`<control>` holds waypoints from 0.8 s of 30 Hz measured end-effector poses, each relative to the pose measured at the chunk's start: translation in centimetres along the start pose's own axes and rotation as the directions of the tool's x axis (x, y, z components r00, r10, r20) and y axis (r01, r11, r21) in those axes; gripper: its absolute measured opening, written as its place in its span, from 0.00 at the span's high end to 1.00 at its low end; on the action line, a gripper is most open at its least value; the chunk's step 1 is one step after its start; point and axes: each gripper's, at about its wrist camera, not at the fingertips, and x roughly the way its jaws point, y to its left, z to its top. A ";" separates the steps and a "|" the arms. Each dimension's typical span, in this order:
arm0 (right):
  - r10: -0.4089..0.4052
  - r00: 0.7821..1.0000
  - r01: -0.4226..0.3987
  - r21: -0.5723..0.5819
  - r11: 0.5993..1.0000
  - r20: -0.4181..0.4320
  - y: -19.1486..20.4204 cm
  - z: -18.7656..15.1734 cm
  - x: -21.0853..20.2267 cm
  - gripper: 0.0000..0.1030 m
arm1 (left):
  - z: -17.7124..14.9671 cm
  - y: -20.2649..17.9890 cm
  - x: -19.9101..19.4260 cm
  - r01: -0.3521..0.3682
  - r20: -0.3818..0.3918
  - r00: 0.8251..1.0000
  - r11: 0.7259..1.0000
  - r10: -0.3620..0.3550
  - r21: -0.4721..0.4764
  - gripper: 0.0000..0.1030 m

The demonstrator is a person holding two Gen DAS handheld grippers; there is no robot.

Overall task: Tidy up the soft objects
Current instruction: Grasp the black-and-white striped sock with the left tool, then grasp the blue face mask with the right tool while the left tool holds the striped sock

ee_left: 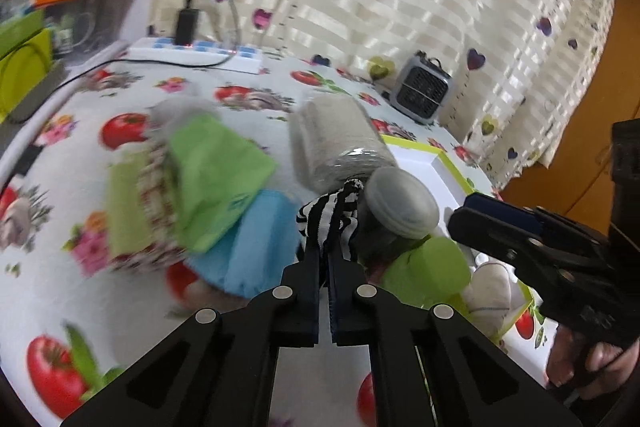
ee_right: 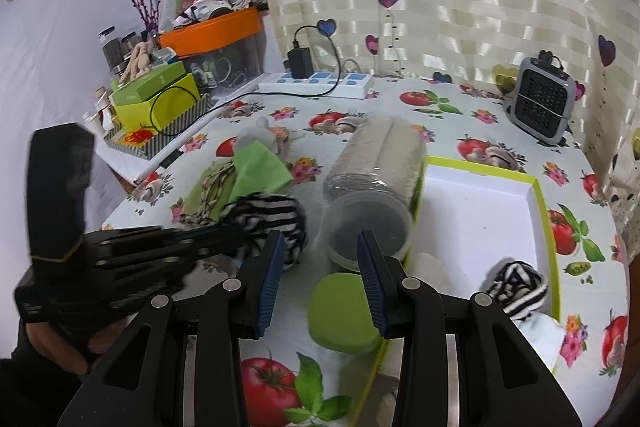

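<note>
Left wrist view: my left tongs [ee_left: 325, 259] clamp the striped sock [ee_left: 334, 217]; my right tongs [ee_right: 320, 281] stand wide, empty, near the green-rimmed tray [ee_right: 546, 211].

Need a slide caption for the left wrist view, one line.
Left hand-held gripper shut on a black-and-white striped cloth beside a toppled clear jar, right hand-held gripper alongside.

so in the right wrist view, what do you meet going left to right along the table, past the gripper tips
left gripper → black-and-white striped cloth → clear jar on its side → white tray with green rim → grey mini fan
</note>
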 end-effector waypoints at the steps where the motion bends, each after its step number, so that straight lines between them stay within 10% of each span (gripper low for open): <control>1: 0.010 1.000 -0.010 -0.005 1.000 -0.008 0.4 0.0 0.4 0.62 | -0.4 0.6 -0.9 -0.009 0.009 1.000 1.000 0.009 -0.015 0.96; 19: 0.061 0.983 -0.089 -0.163 0.983 -0.174 6.9 -0.9 7.8 0.62 | -4.0 7.9 -7.0 -0.172 0.008 0.984 0.974 0.175 -0.144 0.96; 24: 0.028 0.973 -0.066 -0.160 0.985 -0.228 7.0 -0.8 10.5 0.62 | -4.3 8.1 -5.4 -0.169 -0.031 0.986 0.975 0.166 -0.145 0.74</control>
